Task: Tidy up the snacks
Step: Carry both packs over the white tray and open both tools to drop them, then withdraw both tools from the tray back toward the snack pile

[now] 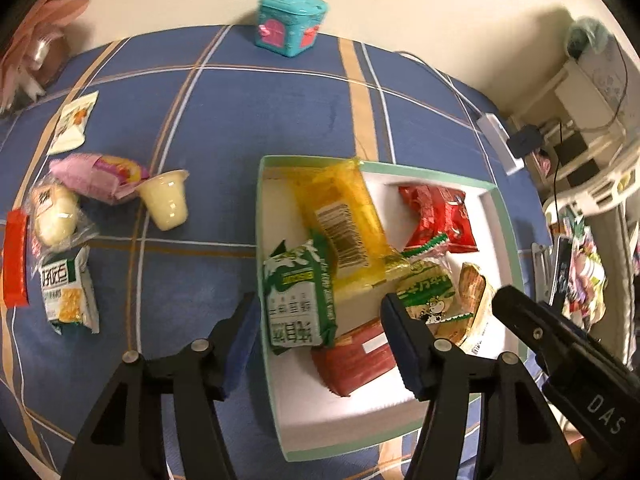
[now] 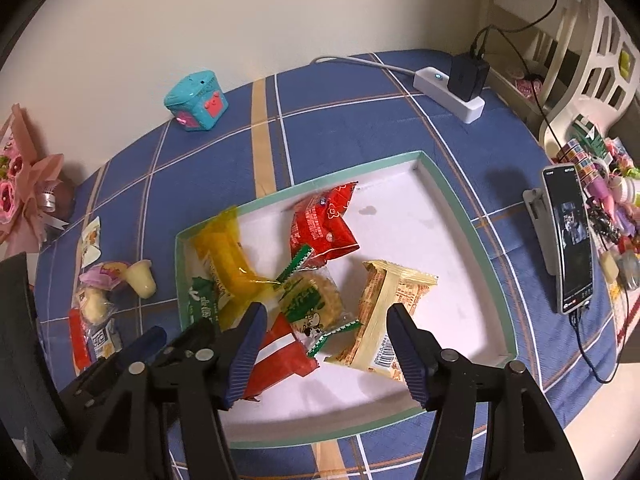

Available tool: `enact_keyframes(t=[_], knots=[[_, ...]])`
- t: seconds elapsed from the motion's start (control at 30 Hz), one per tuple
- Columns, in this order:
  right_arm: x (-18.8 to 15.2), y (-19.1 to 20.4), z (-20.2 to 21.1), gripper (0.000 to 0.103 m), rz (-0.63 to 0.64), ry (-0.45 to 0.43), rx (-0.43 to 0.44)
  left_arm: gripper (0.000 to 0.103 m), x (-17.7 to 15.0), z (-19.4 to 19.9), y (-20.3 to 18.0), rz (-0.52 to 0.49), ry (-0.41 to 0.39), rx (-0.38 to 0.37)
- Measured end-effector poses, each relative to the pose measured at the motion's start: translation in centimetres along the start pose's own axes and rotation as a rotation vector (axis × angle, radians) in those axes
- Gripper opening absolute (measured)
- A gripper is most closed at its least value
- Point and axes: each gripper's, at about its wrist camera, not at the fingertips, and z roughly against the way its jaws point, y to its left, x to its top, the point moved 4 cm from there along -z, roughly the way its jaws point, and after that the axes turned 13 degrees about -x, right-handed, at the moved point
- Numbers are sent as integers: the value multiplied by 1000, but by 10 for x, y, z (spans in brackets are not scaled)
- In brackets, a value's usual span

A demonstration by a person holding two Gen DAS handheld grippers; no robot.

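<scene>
A white tray with a green rim (image 1: 269,280) (image 2: 448,200) lies on the blue plaid cloth and holds several snack packs: a yellow pack (image 1: 344,216) (image 2: 228,264), a red pack (image 1: 440,216) (image 2: 320,224), a green-white pack (image 1: 298,300), a round rice cracker (image 1: 432,292) (image 2: 316,300), a beige pack (image 2: 392,312) and a red bar (image 1: 352,360) (image 2: 280,360). My left gripper (image 1: 320,336) is open and empty over the tray's left edge. My right gripper (image 2: 324,344) is open and empty above the cracker and beige pack.
Loose snacks lie on the cloth left of the tray: a jelly cup (image 1: 166,200) (image 2: 140,278), a pink pack (image 1: 96,176), a bun (image 1: 54,216), a corn pack (image 1: 68,288), a red stick (image 1: 14,256). A teal box (image 1: 290,24) (image 2: 196,100), power strip (image 2: 448,92) and phone (image 2: 570,236) stand around.
</scene>
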Motion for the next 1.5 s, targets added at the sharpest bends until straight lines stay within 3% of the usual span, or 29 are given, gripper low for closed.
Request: enact_keyframes(t=[0.23, 0.33, 0.5, 0.57, 0.77, 1.07, 1.17, 1.5], knots=[[-6, 7, -10, 68, 25, 34, -29, 66, 6, 20, 36, 106, -51, 26], [-10, 16, -15, 73, 58, 49, -47, 78, 8, 29, 53, 134, -77, 75], [-16, 34, -16, 83, 124, 44, -69, 79, 11, 46, 79, 168, -121, 140], [-17, 41, -14, 86, 146, 37, -76, 89, 11, 55, 89, 173, -143, 177], [-24, 60, -12, 89, 191, 31, -85, 96, 14, 78, 114, 165, -191, 271], [-33, 97, -5, 103, 237, 11, -61, 97, 11, 118, 167, 176, -232, 403], [-36, 112, -3, 103, 255, 1, -49, 103, 6, 128, 188, 207, -247, 438], [-57, 177, 3, 103, 364, -51, 5, 103, -18, 152, 259, 356, -276, 486]])
